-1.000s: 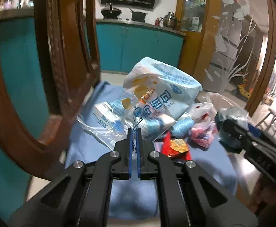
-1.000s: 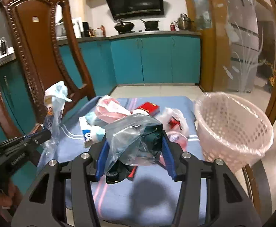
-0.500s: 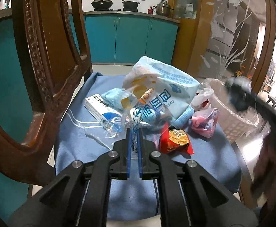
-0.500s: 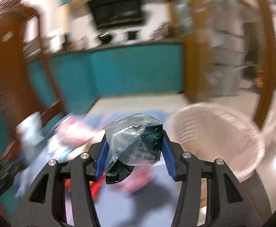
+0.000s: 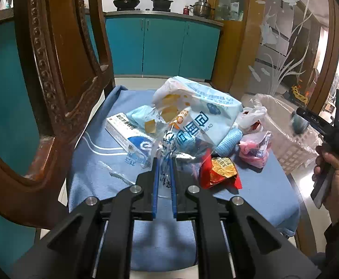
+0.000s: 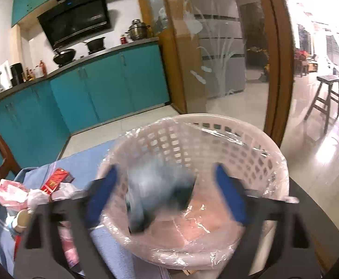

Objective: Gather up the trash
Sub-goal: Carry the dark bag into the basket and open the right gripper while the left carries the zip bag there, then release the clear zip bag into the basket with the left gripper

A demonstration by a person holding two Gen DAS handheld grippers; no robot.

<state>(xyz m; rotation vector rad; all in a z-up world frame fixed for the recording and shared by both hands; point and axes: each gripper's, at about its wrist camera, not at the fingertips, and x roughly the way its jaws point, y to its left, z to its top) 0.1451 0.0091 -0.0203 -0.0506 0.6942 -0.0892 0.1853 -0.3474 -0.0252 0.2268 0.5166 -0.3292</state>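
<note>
1. Basket (image 6: 250, 153): white lattice plastic, round, clear film liner, sits at the chair's edge so trash drops straight in.
2. Blue cloth (image 5: 99, 162) on the chair seat: soft, holds the remaining pile.
3. Bread bag (image 5: 206, 116): thin crinkly film; left gripper (image 5: 164, 162) is clamped on its clear tail to lift it.
4. Dark wad in clear plastic (image 6: 160, 188): blurred, loose between the jaws of the right gripper (image 6: 167, 186), which are opening over the basket. Likely mid-drop.
</note>
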